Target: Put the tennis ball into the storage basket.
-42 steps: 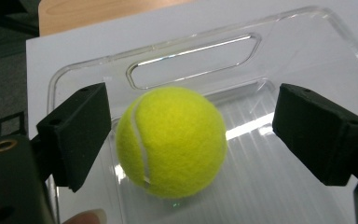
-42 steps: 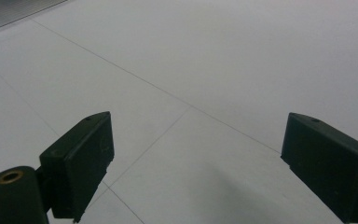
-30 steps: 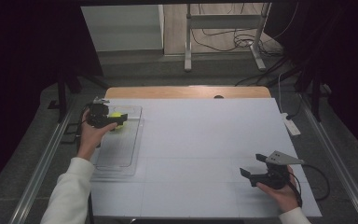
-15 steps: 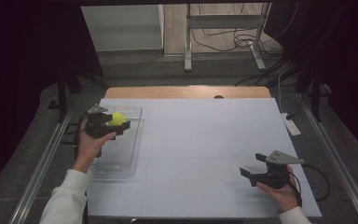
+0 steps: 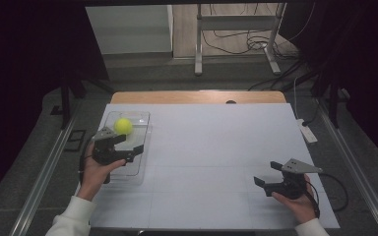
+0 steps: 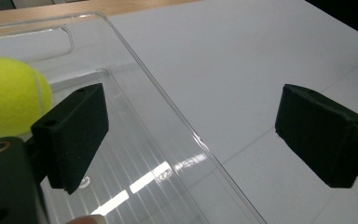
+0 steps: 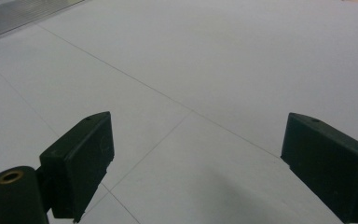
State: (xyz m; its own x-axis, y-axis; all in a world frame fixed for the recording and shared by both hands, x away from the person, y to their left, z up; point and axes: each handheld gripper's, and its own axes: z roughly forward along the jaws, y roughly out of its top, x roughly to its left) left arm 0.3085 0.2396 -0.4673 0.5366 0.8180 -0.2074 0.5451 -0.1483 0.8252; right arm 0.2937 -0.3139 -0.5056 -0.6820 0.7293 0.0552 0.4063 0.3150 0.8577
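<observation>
Two hands: one gripper in each, both entering from the near edge of the white table in the high view.
Left hand: raised over the near half of the clear plastic tray, wrist bent slightly, white sleeve trailing back toward the near-left corner.
Left gripper: held roughly level above the tray, pointing right and a little away; grey three-cornered plate on top.
Left gripper jaws: spread wide and empty, having just been opening a little further (nothing between them in the left gripper view, just the tray's rim and bare table).
Tennis ball: yellow-green, lying in the far end of the tray, apart from the left gripper; in the left gripper view, off to the left beyond and outside one jaw.
Tray: transparent, ribbed floor, lying along the table's left side, long side running away from the person.
Right hand: low at the near-right of the table, curled around its tool from behind, sleeve cuff just showing.
Right gripper: pointing left and slightly away, cable looping off to the right.
Right gripper jaws: wide apart with bare white tabletop between them (seen clearly in the right gripper view).
Spacing: hands well apart, on opposite sides of the table.
</observation>
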